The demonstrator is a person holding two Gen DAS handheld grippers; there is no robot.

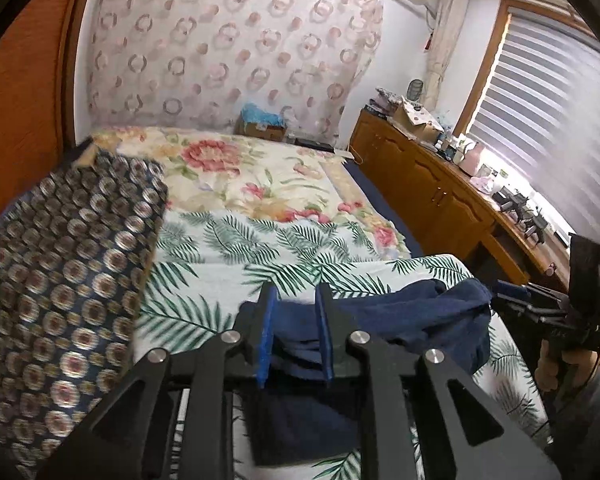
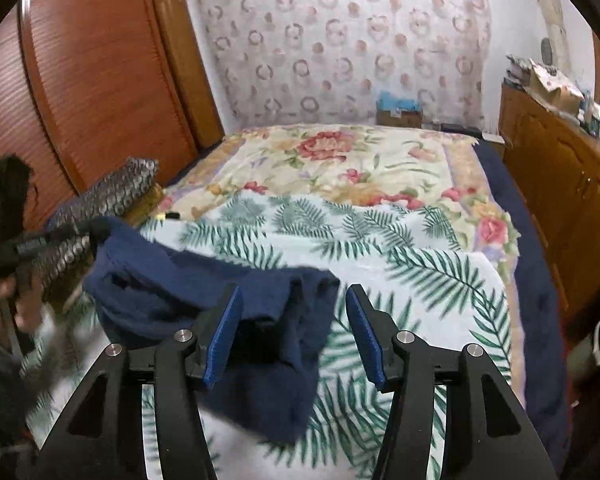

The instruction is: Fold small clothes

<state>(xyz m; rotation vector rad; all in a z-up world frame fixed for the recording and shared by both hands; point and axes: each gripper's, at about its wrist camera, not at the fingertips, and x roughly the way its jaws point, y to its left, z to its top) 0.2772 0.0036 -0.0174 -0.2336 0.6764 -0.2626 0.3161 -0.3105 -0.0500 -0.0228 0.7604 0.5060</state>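
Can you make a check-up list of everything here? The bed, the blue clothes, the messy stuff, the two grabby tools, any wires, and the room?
Surface: bed with palm-leaf sheet over a floral blanket.
Job's things: navy garment, rumpled and partly lifted, not yet folded.
Clutter: patterned dark cloth at the bed's left side.
Tools: left tool has navy fabric between its fingers; right tool is open beside the garment.
Cables: nothing seen.
Surroundings: wooden dresser with small items, window blinds, wooden wardrobe.

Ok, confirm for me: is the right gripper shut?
No, the right gripper stands wide open, its blue pads apart on either side of the navy garment.
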